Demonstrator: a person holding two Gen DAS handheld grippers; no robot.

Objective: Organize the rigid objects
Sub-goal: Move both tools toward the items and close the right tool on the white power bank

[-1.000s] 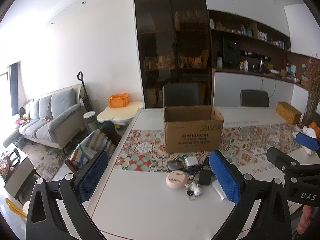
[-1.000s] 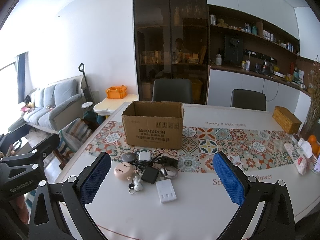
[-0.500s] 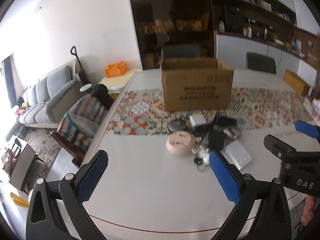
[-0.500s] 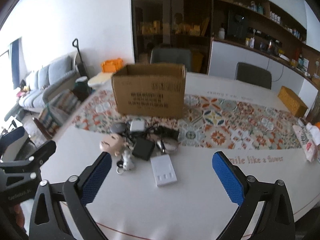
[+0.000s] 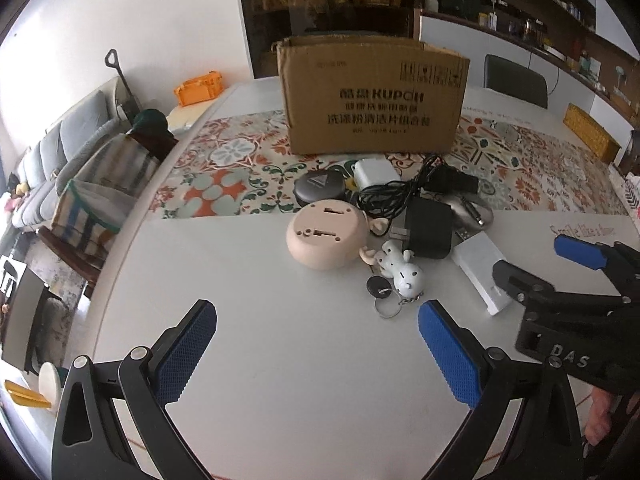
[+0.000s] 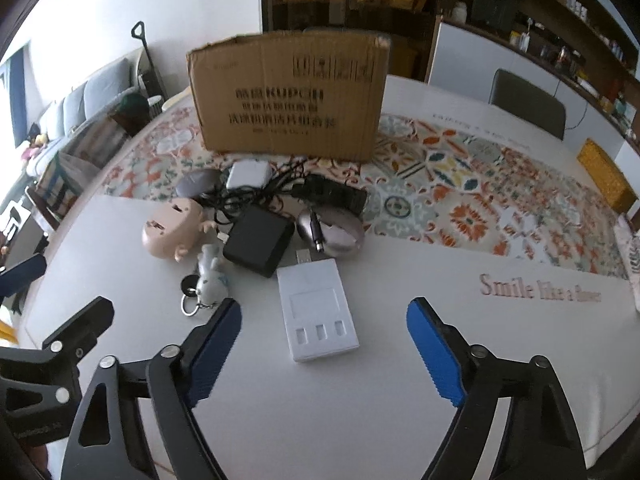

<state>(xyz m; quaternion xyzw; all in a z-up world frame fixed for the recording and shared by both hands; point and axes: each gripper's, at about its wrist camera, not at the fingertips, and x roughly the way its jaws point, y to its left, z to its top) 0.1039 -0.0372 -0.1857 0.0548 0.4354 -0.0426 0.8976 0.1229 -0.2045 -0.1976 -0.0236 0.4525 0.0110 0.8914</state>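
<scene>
Both claws wide, nothing held yet

Right claw [image 6: 324, 334] straddles the flat white plastic charger box [image 6: 316, 310] near the counter's [image 6: 400, 408] front edge; left claw [image 5: 316, 350] hangs empty. The box looks light, stiff, slick: pinch its long sides.

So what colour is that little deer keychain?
White, the deer keychain; left wrist view shows it best.

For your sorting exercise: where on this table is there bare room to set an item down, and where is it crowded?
Bare white table lies left of the pink case, and more lies right of the white charger, below the runner. Crowded: the heap of cables, black adapter, mouse and keychain before the box.
</scene>
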